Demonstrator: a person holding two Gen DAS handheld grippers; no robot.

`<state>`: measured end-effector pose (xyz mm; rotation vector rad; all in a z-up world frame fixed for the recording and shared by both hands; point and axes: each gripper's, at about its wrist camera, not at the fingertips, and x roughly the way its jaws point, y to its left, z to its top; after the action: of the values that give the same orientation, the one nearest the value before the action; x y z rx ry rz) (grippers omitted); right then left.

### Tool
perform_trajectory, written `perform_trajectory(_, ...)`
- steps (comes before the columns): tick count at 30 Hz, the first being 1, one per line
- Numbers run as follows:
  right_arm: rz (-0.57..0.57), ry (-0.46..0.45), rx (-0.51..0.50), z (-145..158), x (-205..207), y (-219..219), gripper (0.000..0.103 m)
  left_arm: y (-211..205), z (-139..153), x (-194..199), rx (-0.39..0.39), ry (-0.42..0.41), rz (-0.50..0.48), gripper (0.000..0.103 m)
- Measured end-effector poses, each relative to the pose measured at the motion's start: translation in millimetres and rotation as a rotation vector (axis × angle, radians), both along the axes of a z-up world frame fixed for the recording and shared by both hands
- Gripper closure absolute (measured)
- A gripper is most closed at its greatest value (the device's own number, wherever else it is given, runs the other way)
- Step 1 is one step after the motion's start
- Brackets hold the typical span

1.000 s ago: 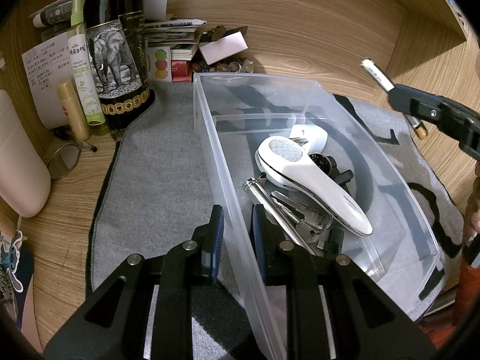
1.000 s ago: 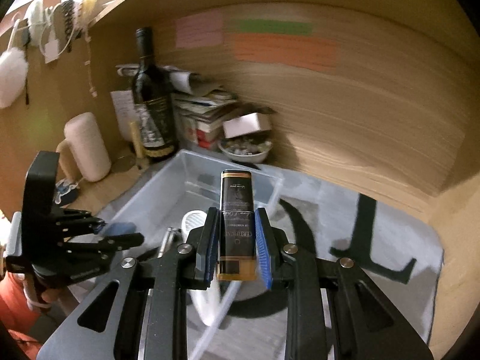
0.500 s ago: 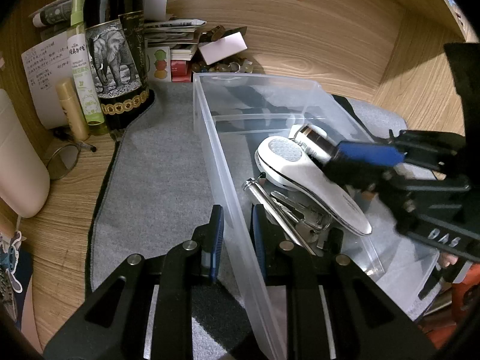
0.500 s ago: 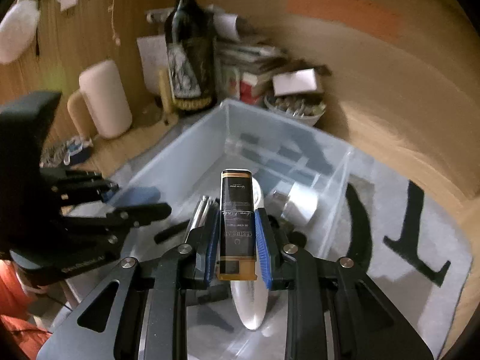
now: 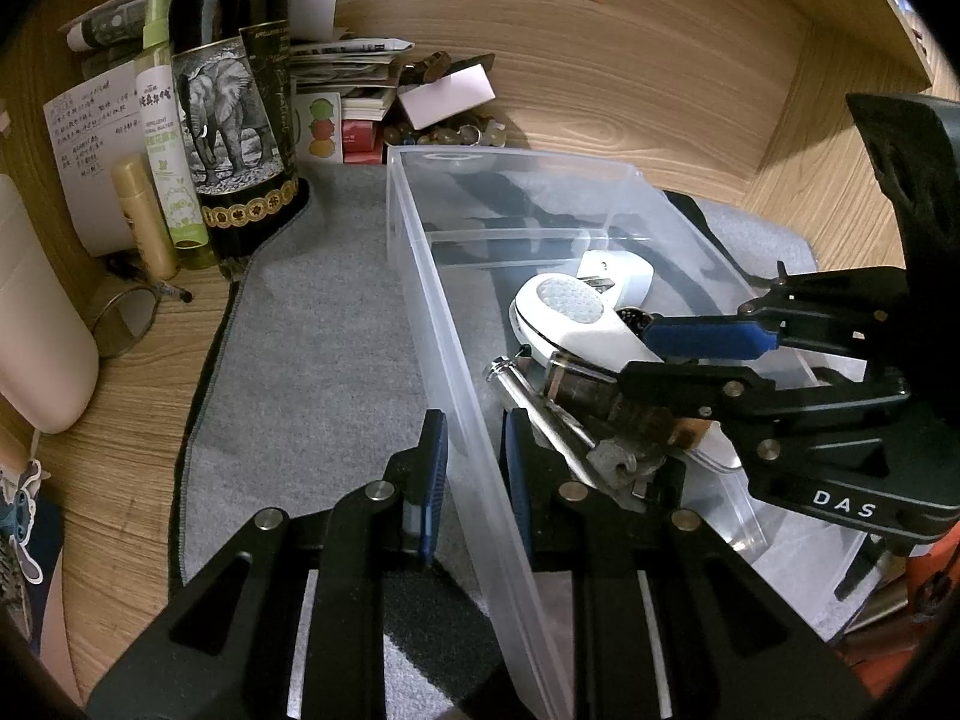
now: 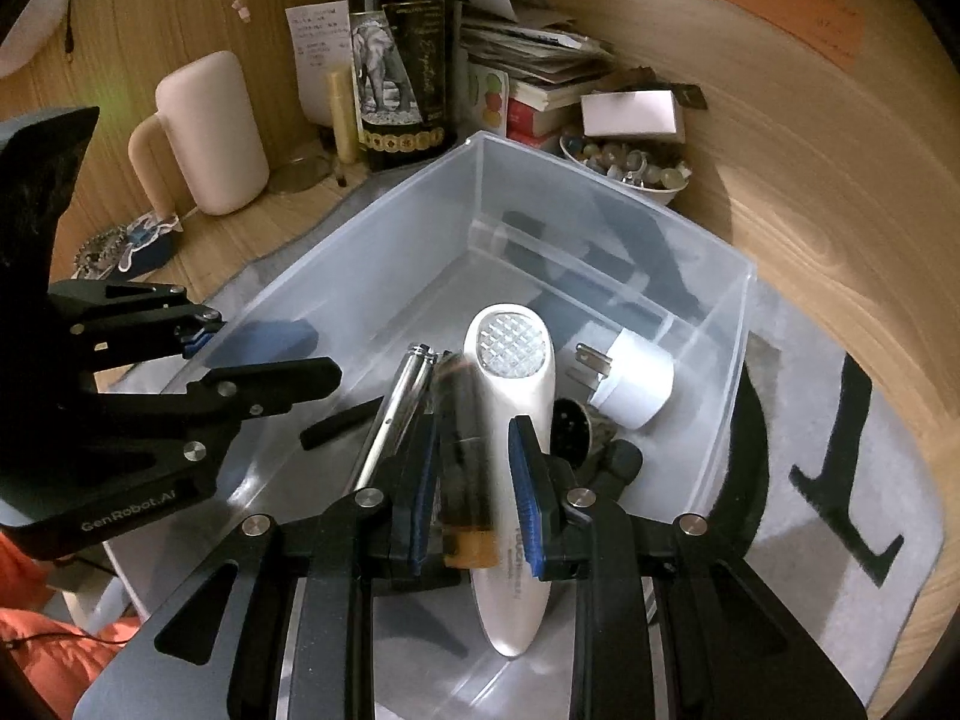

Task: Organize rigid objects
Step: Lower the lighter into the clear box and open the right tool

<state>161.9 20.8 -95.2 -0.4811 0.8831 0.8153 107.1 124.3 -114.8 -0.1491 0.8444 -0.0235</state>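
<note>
A clear plastic bin (image 5: 420, 276) stands on a grey mat. My left gripper (image 5: 475, 420) is shut on its near side wall, one finger inside and one outside. Inside the bin lie a white handheld device (image 6: 513, 354), a white plug adapter (image 6: 636, 384), a silver pen (image 6: 396, 402) and some keys (image 5: 618, 462). My right gripper (image 6: 474, 426) reaches low into the bin, shut on a dark tube with an orange end (image 6: 465, 450). The tube looks blurred and slants down across the pen and the white device (image 5: 570, 306). The left wrist view shows the right gripper (image 5: 639, 354) coming in from the right.
A dark wine bottle with an elephant label (image 5: 234, 120), a green spray bottle (image 5: 168, 138) and a pale mug (image 6: 210, 132) stand left of the bin. Stacked books (image 6: 534, 60) and a bowl of beads (image 6: 624, 162) sit behind it. Wooden walls close in at the back and right.
My right gripper has come down from above the bin into it, tipping further downward with the tube. The tube now looks blurred and slanted in the jaws. The left gripper has stayed put.
</note>
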Motion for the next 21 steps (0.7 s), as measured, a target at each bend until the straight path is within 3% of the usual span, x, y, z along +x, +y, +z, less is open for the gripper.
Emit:
perform_trajectory(4, -0.006, 0.007, 0.008, 1, 0, -1, 0.075, 0, 1, 0, 0.001, -0.003, 0.001, 0.085)
perform_trajectory(17, -0.075, -0.085, 0.158, 37, -19, -36, 0.037, -4, 22, -13, 0.044, -0.045, 0.029, 0.085)
perform_trajectory(19, -0.091, -0.106, 0.185, 45, -24, -44, 0.032, -5, 29, -18, 0.050, -0.057, 0.037, 0.081)
perform_trajectory(21, -0.113, -0.131, 0.215, 53, -29, -54, 0.026, -6, 38, -24, 0.056, -0.085, 0.047, 0.068)
